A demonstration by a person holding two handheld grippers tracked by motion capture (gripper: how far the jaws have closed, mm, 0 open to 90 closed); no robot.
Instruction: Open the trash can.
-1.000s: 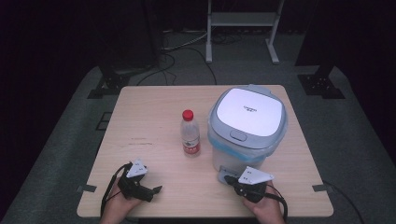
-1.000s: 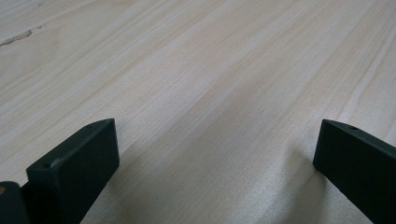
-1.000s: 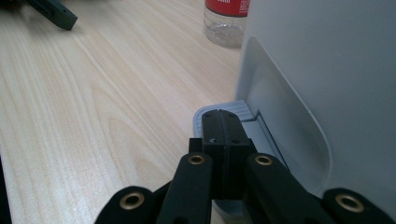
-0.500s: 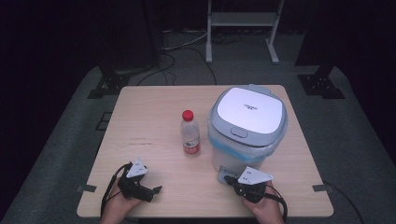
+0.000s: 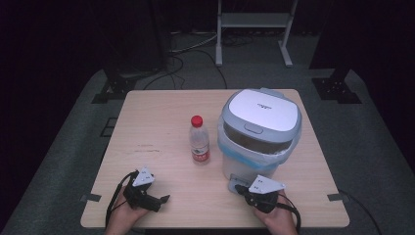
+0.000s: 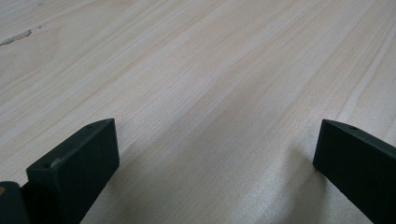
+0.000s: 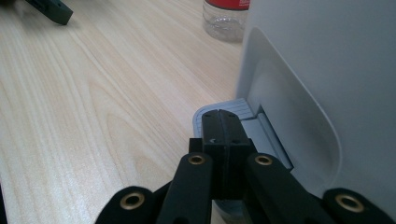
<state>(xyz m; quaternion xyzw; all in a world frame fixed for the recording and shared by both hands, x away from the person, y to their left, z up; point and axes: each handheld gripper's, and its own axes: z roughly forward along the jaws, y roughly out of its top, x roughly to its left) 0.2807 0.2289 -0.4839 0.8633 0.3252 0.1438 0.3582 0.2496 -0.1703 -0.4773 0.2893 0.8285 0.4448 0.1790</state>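
My right gripper [image 5: 241, 187] rests at the near edge of the worktop [image 5: 161, 127], its fingers [image 7: 219, 122] pressed fully together with nothing between them. The tips sit over the grey foot pedal [image 7: 233, 108] at the base of the white pedal bin [image 5: 259, 132]; whether they touch it cannot be told. The bin stands on the right half of the worktop, lid down, with a blue liner showing under the rim. My left gripper [image 5: 164, 199] lies at the near left of the worktop, its fingers [image 6: 74, 163] spread wide apart over bare wood and holding nothing. A clear bottle [image 5: 198, 140] with a red cap stands upright just left of the bin, well apart from both grippers
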